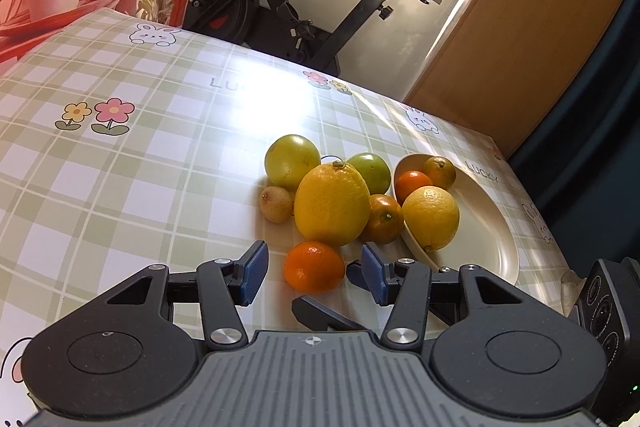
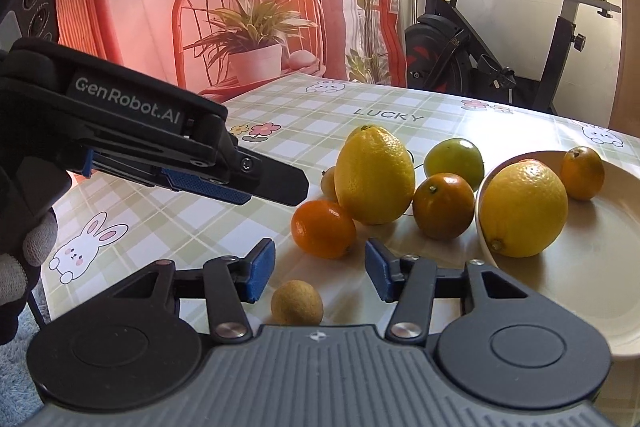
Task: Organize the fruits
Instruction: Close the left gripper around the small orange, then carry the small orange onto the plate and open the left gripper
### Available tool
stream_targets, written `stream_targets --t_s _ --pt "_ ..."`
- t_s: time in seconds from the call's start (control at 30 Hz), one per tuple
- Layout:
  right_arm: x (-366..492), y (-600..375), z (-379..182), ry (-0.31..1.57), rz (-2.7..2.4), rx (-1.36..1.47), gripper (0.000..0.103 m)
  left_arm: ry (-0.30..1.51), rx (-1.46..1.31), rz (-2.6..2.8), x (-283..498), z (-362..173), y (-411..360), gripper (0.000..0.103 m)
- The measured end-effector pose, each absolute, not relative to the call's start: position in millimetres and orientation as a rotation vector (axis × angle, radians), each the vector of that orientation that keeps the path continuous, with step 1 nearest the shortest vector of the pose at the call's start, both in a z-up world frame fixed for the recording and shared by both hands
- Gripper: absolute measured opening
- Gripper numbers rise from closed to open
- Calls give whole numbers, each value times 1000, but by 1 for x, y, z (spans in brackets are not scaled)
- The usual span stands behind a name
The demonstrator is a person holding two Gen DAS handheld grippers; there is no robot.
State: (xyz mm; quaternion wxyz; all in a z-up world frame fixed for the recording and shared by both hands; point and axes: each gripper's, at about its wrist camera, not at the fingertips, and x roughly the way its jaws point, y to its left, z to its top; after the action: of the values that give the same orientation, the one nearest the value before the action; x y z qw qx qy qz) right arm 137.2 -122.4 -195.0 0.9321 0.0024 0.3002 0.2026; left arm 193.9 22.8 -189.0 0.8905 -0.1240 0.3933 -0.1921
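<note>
Starting with the left wrist view: the left gripper (image 1: 314,277) is seen at lower centre, jaws partly open around a small orange (image 1: 314,267), pads not touching it, nothing held. Loose fruit is clustered mid-frame beside the plate (image 1: 494,231), right of centre, presumably the sorting target.

Right wrist view: the right gripper (image 2: 320,269) is held low centre, jaws partly open, empty; a small brownish fruit (image 2: 297,302) lies between its fingers, seemingly lined up for a pick. A lemon (image 2: 523,209) is resting on the plate rim.
</note>
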Motion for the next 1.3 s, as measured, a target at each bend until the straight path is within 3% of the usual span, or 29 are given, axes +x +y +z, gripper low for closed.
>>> stream_targets --t_s 0.53,0.63,0.77,1.3 --pt "162 -128 -200 675 409 72 48 852 -227 -394 205 -207 10 53" --pt "163 -128 -200 679 412 72 47 858 -235 -393 205 -208 11 42" --pt "164 -128 -200 680 414 82 46 862 -228 -395 206 -210 9 40" --pt "147 -136 -194 610 403 107 43 806 -142 -429 192 -189 -10 40"
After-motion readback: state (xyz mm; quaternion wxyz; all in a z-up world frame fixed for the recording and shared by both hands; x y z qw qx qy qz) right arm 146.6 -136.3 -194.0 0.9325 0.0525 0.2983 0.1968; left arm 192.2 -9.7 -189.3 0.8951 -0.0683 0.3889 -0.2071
